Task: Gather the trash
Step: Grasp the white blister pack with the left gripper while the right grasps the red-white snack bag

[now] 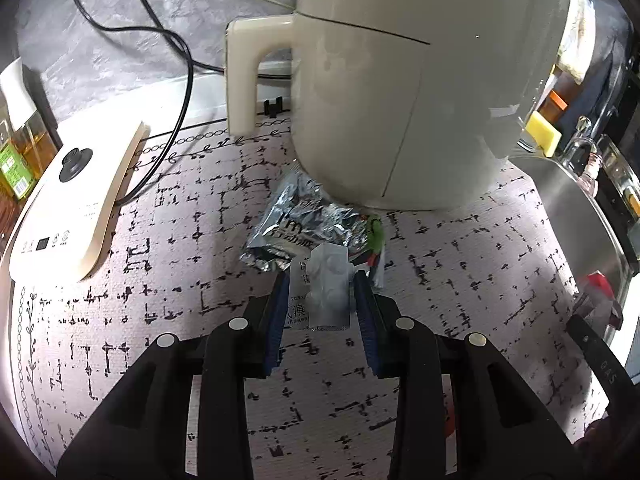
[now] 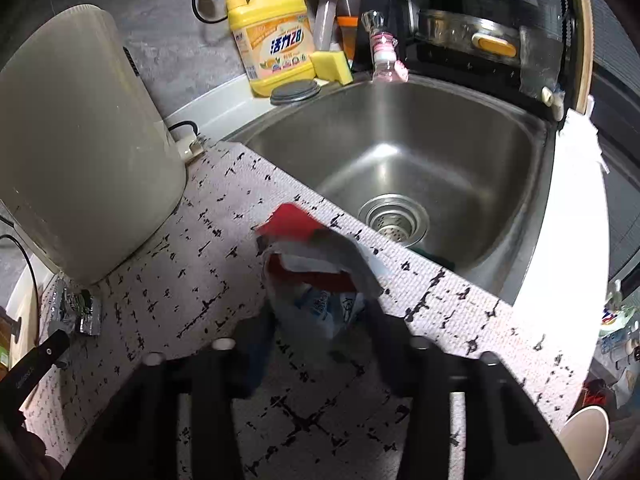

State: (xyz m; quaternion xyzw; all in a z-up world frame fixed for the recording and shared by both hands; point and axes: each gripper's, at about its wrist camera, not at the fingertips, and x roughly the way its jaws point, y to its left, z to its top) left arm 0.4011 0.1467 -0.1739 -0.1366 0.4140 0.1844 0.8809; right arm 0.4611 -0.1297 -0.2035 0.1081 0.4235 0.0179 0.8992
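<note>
Patterned mat (image 1: 160, 240) covers the counter by the sink (image 2: 400, 140). On it, the left gripper (image 1: 320, 300) pinches a clear plastic blister pack (image 1: 328, 280), beside a foil wrapper (image 1: 292, 220) touching the kettle (image 1: 380, 80). The right gripper (image 2: 320, 320) squeezes a red-and-white wrapper (image 2: 316, 272).

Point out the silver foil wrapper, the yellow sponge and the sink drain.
silver foil wrapper (image 1: 298, 222), left wrist view, crumpled middle.
yellow sponge (image 2: 331, 66), right wrist view, front face.
sink drain (image 2: 394, 220), right wrist view, strainer centre.
</note>
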